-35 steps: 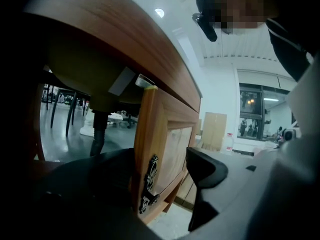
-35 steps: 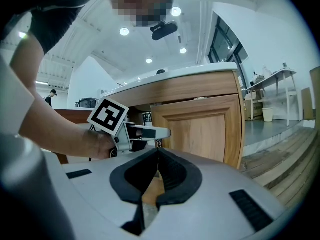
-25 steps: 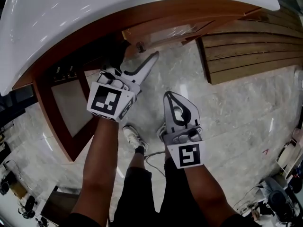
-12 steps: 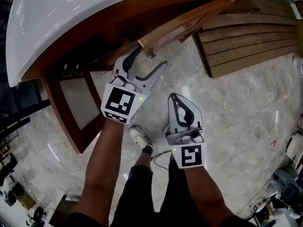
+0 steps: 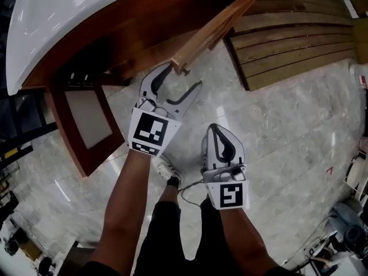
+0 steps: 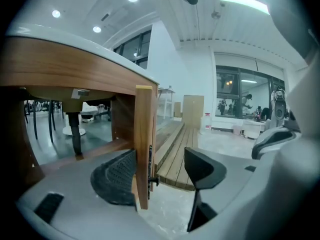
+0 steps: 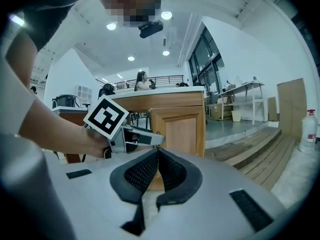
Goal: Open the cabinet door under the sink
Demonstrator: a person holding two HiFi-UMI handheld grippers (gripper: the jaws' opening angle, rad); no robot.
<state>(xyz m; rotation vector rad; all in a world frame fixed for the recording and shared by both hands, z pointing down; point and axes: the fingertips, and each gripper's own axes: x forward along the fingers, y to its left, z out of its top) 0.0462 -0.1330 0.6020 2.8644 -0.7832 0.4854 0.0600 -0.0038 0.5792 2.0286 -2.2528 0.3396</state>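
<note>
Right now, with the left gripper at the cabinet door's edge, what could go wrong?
The left gripper straddles the cabinet door with jaws apart, unclamped, so the edge could slip free when pulled. Closing might catch the small knob off-centre and skid off. The door may swing into the right gripper.

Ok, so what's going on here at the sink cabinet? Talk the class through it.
A person with a gripper in each hand is working at the cabinet under the white sink. The left gripper is open, with its jaws on either side of the free edge of the cabinet door, close to the small knob. That door stands swung partly out from the cabinet. The right gripper is shut on nothing and is held over the floor, away from the door.
</note>
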